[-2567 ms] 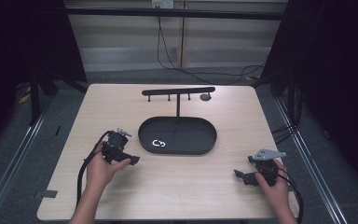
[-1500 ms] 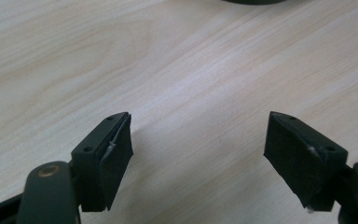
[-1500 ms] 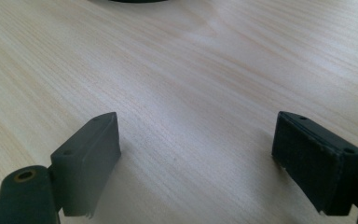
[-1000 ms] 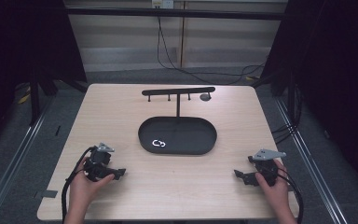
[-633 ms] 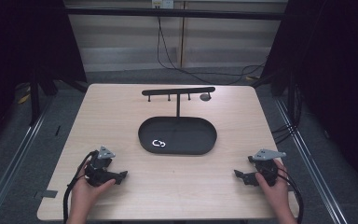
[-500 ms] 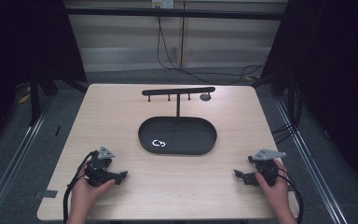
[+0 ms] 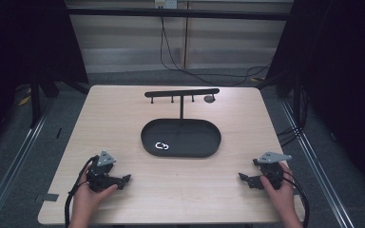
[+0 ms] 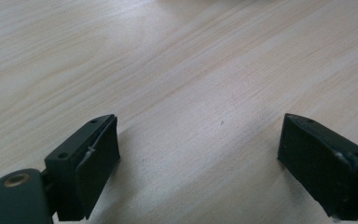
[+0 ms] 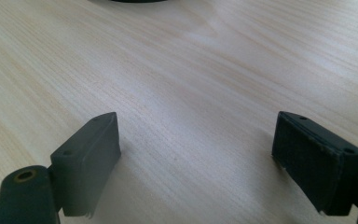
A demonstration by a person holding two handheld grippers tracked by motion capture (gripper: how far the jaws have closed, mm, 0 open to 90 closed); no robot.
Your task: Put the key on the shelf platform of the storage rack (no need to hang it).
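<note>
My left gripper (image 7: 125,179) rests low over the table's near-left part, held by a hand, jaws pointing right. In the left gripper view it (image 8: 200,135) stands open over bare wood; its jaws have just been opening and nothing is between them. A hand holds my right gripper (image 7: 244,179) at the near right, pointing left. Its own view also shows this gripper (image 9: 196,133) open and empty over the wood. Between them, farther back, lies a black oval tray (image 7: 199,137) holding a small white curled item (image 7: 161,146).
A black T-shaped rack (image 7: 181,92) with short pegs stands behind the tray, a small round dark piece (image 7: 209,99) at its right end. The pale wooden table (image 7: 180,190) is ringed by dark floor and cables. The tray's rim (image 9: 130,1) shows at the top of the right gripper view.
The left hand has drawn its gripper back from beside the tray toward the table's near-left edge and settled there. The right hand and gripper have not moved.
</note>
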